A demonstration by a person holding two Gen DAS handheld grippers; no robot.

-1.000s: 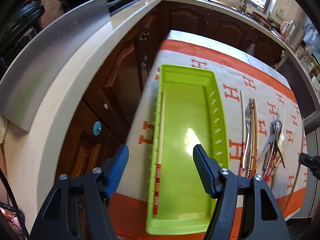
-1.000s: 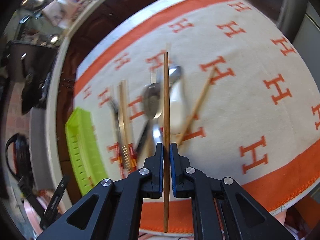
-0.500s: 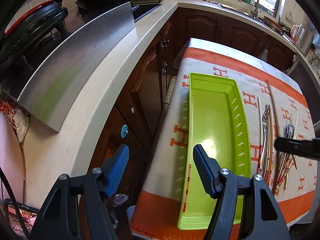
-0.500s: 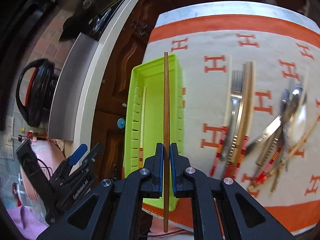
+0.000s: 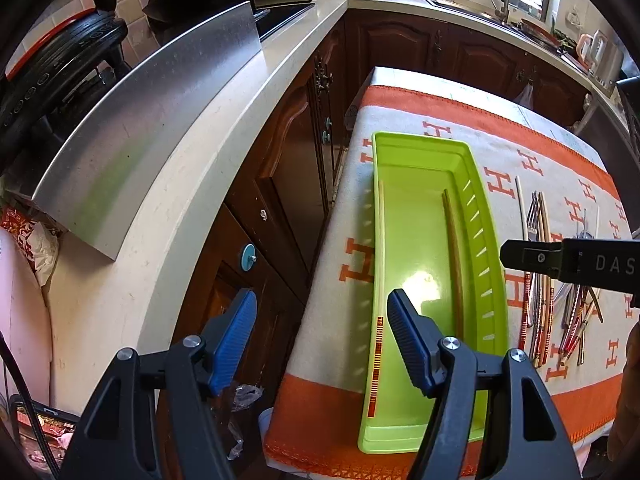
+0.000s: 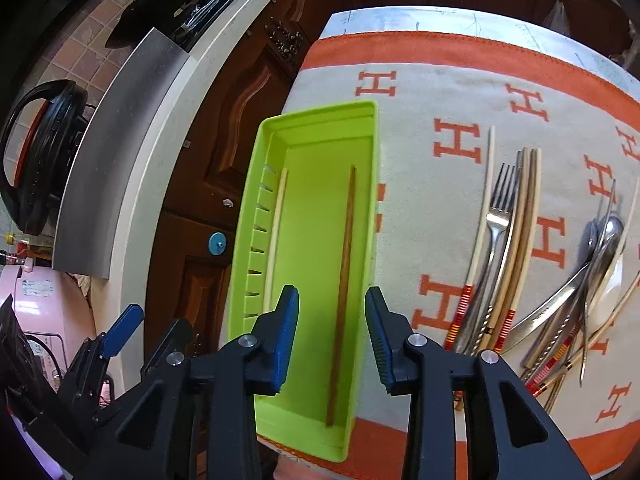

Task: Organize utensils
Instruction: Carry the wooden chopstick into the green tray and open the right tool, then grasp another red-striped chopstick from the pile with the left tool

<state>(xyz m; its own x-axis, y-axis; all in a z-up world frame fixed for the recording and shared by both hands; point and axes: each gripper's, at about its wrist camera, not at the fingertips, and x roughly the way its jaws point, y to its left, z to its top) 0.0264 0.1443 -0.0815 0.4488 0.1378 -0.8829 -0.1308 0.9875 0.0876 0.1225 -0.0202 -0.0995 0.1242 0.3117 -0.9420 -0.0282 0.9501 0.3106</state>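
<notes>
Kitchen setting: dark wooden cabinets [image 5: 288, 184] under a pale worktop [image 5: 168, 184], with a steel panel [image 5: 152, 128] standing on that worktop. Beside the cabinets stands the table [image 6: 400, 16], covered by a cream cloth [image 6: 432, 92] with orange borders and orange H marks.

Landmark: a lime-green tray [image 6: 248, 240] lies on the cloth along the table edge nearest the cabinets [image 5: 496, 280].

Inside the tray lie 2 chopsticks, well apart. 1 brown chopstick [image 6: 342, 292] lies lengthwise near the tray wall that faces the loose cutlery [image 5: 454, 256]. 1 cream chopstick [image 6: 276, 232] with a red-striped end lies along the slotted wall on the cabinet side [image 5: 380, 264].

Outside the tray, on the cloth on the side away from the cabinets: a fork [image 6: 494, 240] lies among several cream chopsticks with striped ends [image 6: 520, 240], roughly parallel to the tray. Further from the tray is a crossed heap of spoons and other utensils [image 6: 592, 280].

Right tongs [image 6: 331, 336] hover directly over the tray's near end, pointing steeply down. The jaws are opening; the brown chopstick shows between them but lies free on the tray floor, untouched by either pad.

Left tongs [image 5: 320, 344] hang over the tray's cabinet-side edge, jaws standing well apart with nothing gripped.
</notes>
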